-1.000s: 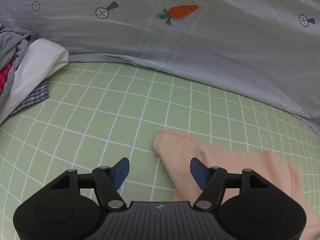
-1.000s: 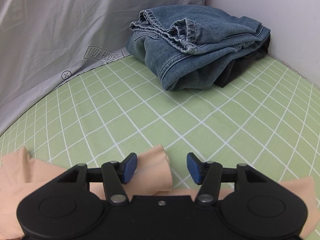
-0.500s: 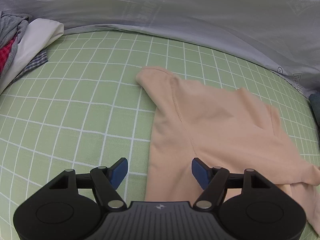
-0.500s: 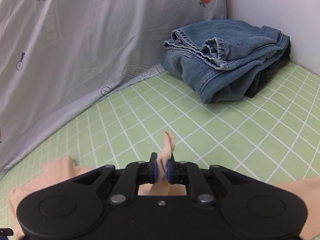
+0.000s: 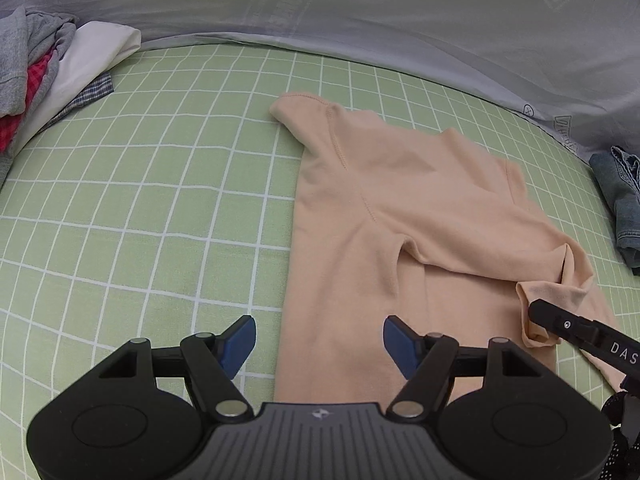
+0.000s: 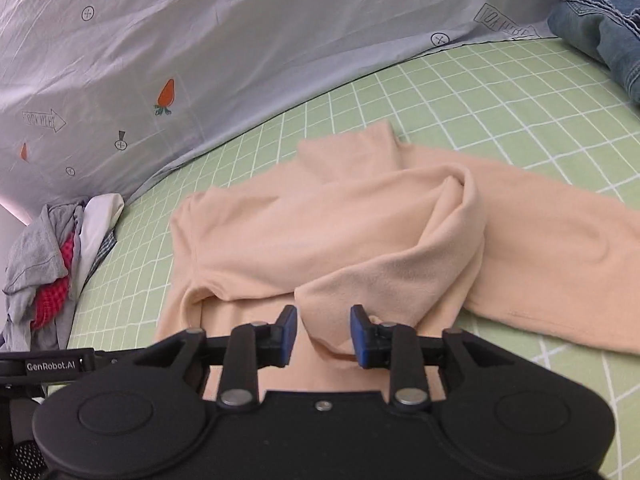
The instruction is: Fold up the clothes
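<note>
Left wrist view: since half a second ago the left tongs (image 5: 319, 342) are sitting further back, so more of the shirt (image 5: 360, 208) is showing, and its right sleeve (image 5: 552, 280) is now lying folded across the body instead of spread out to the side. The left tongs are hanging wide open over the shirt's left edge, gripping nothing. The right tongs (image 5: 538, 308) are poking in from the lower right, their tip at the sleeve's cuff; from here it is unclear whether they are closed. The shirt is lying on the green checked bed (image 5: 140, 200), peach, smooth over the chest, with one short sleeve sticking out toward the grey sheet (image 5: 400, 20). A clothes pile (image 5: 48, 80) is sitting at the far left and jeans (image 5: 624, 200) at the right edge.

Right wrist view: half a second ago the right tongs (image 6: 323, 336) were pinching a strip of peach cloth tight; now their fingers (image 6: 362, 336) are standing apart, with the cuff (image 6: 320, 320) lying loose between them. The sleeve is draping in a thick rounded fold from right to left over the shirt's (image 6: 260, 232) body. The pile (image 6: 52, 264) is lying at the far left, the jeans (image 6: 600, 28) at the top right.
</note>
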Demonstrator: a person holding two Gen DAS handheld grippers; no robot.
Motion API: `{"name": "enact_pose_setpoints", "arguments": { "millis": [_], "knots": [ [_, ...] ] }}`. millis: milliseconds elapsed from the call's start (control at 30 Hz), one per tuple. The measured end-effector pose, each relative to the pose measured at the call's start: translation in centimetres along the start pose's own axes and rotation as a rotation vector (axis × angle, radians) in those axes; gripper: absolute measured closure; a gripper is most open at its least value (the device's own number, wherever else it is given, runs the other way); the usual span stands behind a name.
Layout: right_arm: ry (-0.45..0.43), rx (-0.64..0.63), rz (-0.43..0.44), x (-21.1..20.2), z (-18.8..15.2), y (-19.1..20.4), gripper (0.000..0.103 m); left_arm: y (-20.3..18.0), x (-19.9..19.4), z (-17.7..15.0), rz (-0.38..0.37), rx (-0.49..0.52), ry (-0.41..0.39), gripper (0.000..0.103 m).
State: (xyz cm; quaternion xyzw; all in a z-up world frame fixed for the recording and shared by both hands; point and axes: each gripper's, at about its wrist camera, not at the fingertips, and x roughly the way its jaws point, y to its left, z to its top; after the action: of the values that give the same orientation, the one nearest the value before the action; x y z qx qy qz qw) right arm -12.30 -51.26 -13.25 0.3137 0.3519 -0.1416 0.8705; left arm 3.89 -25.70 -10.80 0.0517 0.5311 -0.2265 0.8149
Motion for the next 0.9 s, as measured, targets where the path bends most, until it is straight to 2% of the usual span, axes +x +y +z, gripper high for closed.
{"name": "enact_pose_setpoints", "arguments": {
  "millis": [67, 133, 167, 233, 367, 500, 567, 667, 700, 733, 767, 800, 833, 900],
  "knots": [
    [-0.079, 0.010, -0.051, -1.9, 0.2, -1.0, 0.024, -0.6, 0.0, 0.1, -0.007, 0.015, -0.004, 0.032],
    [-0.171, 0.014, -0.151, -3.6, 0.6, -2.3, 0.008, -1.6, 0.0, 0.3, -0.020, 0.036, -0.008, 0.032],
    [-0.208, 0.015, -0.208, -4.2, 0.8, -3.1, 0.005, -2.2, 0.1, 0.4, -0.028, 0.052, -0.009, 0.032],
    [-0.226, 0.021, -0.325, -4.5, 1.0, -5.0, 0.004, -3.6, 0.4, 0.9, -0.045, 0.088, -0.012, 0.032],
    [-0.190, 0.055, -0.547, -4.3, 0.9, -9.6, 0.004, -7.5, 0.9, 1.7, -0.115, 0.184, -0.033, 0.032],
    [-0.161, 0.079, -0.624, -4.4, 0.0, -13.1, 0.003, -11.7, 2.0, 2.6, -0.205, 0.272, -0.034, 0.032],
    [-0.142, 0.077, -0.647, -4.3, -0.5, -14.5, 0.003, -13.3, 2.7, 2.6, -0.228, 0.306, -0.034, 0.032],
    [-0.156, 0.096, -0.638, -4.4, -1.1, -15.6, 0.000, -15.1, 4.1, 2.6, -0.234, 0.334, -0.006, 0.034],
    [-0.162, 0.087, -0.640, -4.3, -1.2, -15.6, 0.000, -15.6, 4.5, 2.5, -0.231, 0.341, 0.004, 0.040],
    [-0.169, 0.073, -0.643, -4.2, -1.3, -15.5, 0.000, -16.0, 4.8, 2.4, -0.228, 0.347, 0.012, 0.054],
    [-0.178, 0.056, -0.641, -4.1, -1.4, -15.4, 0.000, -16.2, 5.0, 2.3, -0.223, 0.350, 0.020, 0.062],
    [-0.192, 0.047, -0.638, -4.0, -1.5, -15.4, 0.000, -16.4, 5.2, 2.2, -0.218, 0.352, 0.029, 0.083],
    [-0.211, 0.040, -0.636, -4.0, -1.8, -15.4, 0.000, -16.3, 5.1, 2.0, -0.220, 0.343, 0.030, 0.099],
    [-0.250, 0.024, -0.633, -4.0, -2.3, -15.3, 0.000, -15.9, 4.7, 1.7, -0.233, 0.318, 0.023, 0.099]
  ]
}}
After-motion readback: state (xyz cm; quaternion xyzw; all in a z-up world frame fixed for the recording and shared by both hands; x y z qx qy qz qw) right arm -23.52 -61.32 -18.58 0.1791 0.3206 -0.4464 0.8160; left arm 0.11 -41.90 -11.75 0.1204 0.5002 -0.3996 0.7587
